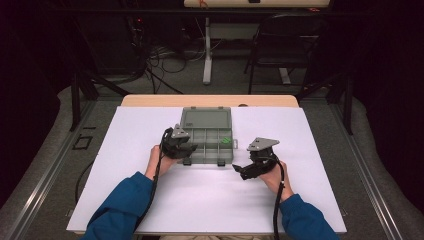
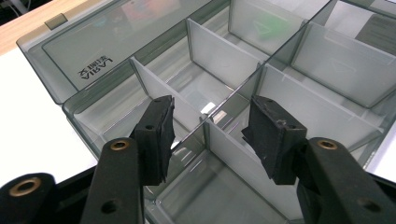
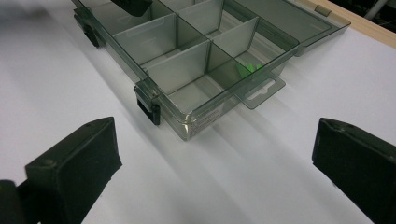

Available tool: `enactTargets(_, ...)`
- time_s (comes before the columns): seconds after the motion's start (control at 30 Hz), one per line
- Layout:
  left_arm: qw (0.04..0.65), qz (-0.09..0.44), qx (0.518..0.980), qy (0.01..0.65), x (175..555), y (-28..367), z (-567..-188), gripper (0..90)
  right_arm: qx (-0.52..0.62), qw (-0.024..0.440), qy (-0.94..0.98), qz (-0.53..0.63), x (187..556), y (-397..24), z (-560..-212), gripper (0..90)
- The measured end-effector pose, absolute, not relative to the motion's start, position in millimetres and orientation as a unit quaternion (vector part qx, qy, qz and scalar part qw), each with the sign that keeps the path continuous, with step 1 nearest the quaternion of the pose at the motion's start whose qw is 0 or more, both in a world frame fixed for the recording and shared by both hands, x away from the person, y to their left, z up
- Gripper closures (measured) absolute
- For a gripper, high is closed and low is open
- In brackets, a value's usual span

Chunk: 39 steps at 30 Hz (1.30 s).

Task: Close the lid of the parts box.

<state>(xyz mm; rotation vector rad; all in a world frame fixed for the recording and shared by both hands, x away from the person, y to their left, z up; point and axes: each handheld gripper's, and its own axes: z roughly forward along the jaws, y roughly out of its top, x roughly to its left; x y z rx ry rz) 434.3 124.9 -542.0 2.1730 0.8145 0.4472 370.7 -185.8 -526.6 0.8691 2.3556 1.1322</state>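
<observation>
One plastic box (image 1: 207,135) sits open on the table (image 1: 125,190), with one green piece (image 1: 226,140) inside. Two grippers: left gripper (image 2: 208,130) half open straddling a divider (image 2: 243,154), right gripper (image 3: 215,154) wide open, holding nothing.

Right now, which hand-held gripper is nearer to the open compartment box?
Left. The left hand-held gripper is over the compartment box, its jaws straddling a divider at the near left corner. The right hand-held gripper sits on the white table, off the box's near right corner.
</observation>
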Motion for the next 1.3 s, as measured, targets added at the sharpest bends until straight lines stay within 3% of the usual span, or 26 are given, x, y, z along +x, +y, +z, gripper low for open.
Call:
enactTargets(0.67,0.359,0.185,0.855,0.326,437.0,117.6,-542.7,56.9,0.321,0.193,0.837,0.398,376.3,-187.0,-527.3,0.0)
enactTargets(1.3,0.361,0.186,0.854,0.326,436.8,117.8,-543.3,57.0,0.325,0.212,0.836,0.388,416.7,-169.8,-506.6,0.0)
